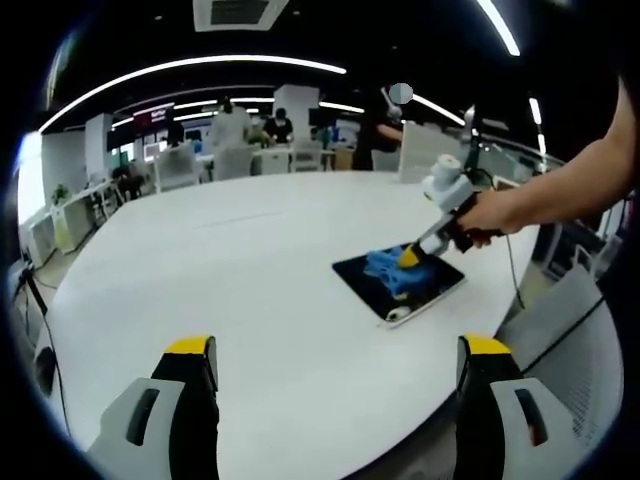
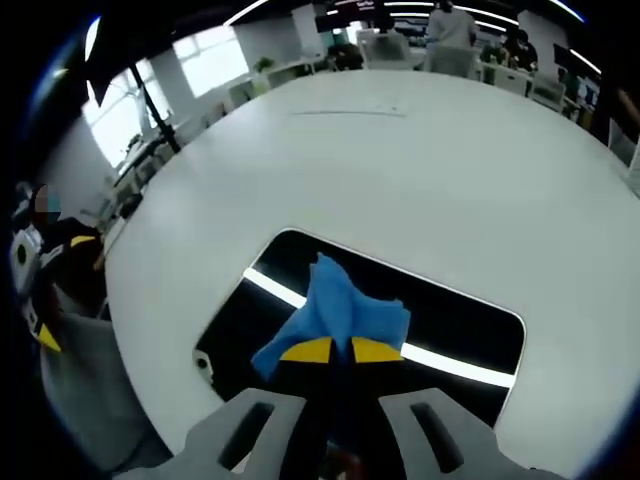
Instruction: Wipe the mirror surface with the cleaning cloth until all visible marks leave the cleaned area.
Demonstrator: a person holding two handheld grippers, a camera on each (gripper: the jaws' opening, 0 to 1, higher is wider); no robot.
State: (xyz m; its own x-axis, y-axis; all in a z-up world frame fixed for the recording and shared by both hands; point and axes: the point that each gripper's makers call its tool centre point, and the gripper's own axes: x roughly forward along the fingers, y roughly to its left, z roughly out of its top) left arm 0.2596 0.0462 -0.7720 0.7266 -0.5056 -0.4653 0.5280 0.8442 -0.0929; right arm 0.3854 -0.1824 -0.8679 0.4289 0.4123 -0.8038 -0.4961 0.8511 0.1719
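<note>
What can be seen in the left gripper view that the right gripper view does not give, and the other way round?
The left gripper view gives the left tool, open and held above the table away from the mirror, plus the person's hand holding the right tool.

The right gripper view gives a close look: the right tool shut on the blue cloth, and ceiling lights reflected as bright bars in the dark glass.

Both share the white table, the mirror lying on it, and the cloth on the mirror.

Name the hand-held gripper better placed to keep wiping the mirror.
Right. The right hand-held gripper is shut on the blue cloth, on the mirror. The left hand-held gripper is open, away from it.
</note>
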